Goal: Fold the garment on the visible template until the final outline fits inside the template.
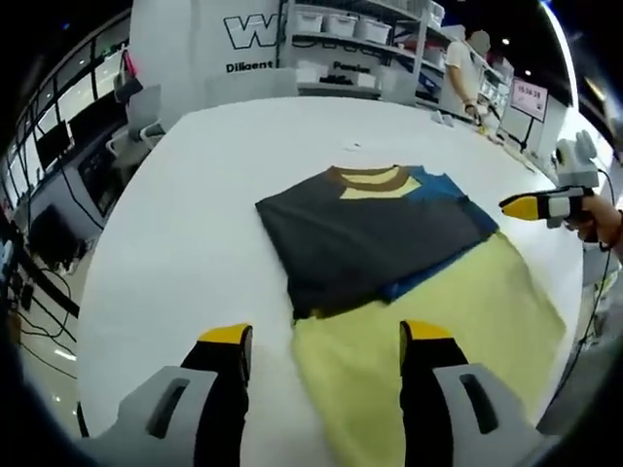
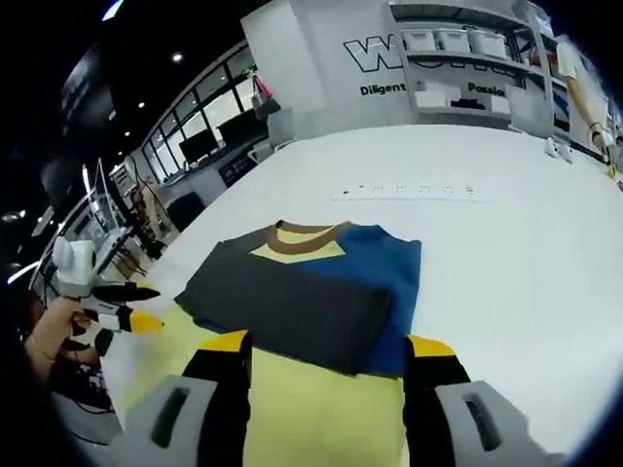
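A soft T-shirt [image 1: 375,243], dark grey, blue and yellow with a brown ribbed collar [image 1: 367,177], lies partly folded flat on the smooth white table [image 1: 195,233]. The left gripper [image 1: 326,350] and right gripper [image 2: 326,355] hover over its yellow hem, jaws spread, gripping nothing

Partial "W", "Diligent", "Passion" on white wall [image 2: 331,58]; screen [image 1: 529,97] digits illegible

Folded garment [image 1: 365,248] on table [image 1: 195,214], shelves [image 1: 355,39] behind.
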{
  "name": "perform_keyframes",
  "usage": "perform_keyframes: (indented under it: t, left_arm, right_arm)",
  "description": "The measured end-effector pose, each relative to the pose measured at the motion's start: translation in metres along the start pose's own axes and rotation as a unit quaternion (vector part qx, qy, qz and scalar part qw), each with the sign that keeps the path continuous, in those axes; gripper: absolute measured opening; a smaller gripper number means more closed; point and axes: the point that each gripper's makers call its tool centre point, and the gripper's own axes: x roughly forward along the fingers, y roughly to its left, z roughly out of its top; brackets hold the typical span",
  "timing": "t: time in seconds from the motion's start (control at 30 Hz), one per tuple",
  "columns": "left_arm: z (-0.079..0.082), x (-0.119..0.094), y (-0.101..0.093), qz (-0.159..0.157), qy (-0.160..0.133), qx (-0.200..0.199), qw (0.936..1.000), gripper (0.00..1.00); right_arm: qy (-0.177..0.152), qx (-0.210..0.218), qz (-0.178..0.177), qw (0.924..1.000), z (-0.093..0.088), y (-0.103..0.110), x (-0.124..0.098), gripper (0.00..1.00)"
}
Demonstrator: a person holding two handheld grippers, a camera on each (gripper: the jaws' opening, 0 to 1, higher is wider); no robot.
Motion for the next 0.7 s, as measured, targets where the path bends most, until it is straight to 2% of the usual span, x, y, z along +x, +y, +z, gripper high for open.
perform_keyframes:
  t: [0.1,0.33,0.5,0.63,0.7]
  left_arm:
    - [0.0,-0.006,-0.006,-0.006,-0.009,0.007,0.9999,0.75]
    - [-0.008,-0.018,-0.009,-0.01,-0.006,0.008,0.9999,0.9]
    - [-0.016,-0.026,-0.014,-0.022,-0.001,0.006,0.9997,0.91]
    - [-0.021,-0.037,-0.019,-0.024,-0.006,0.003,0.9997,0.87]
    - [-0.024,-0.04,-0.02,-0.024,-0.006,0.005,0.9997,0.88]
  right_arm:
    - [-0.007,-0.002,0.01,0.9999,-0.004,0.008,-0.008,0.68]
    - [-0.003,-0.013,0.018,0.9997,-0.02,0.017,-0.023,0.81]
    - [0.009,-0.02,0.028,0.9994,-0.035,0.024,-0.035,0.86]
    - [0.013,-0.012,0.032,0.9993,-0.043,0.027,-0.044,0.88]
    - [0.012,-0.011,0.032,0.9994,-0.046,0.029,-0.049,0.89]
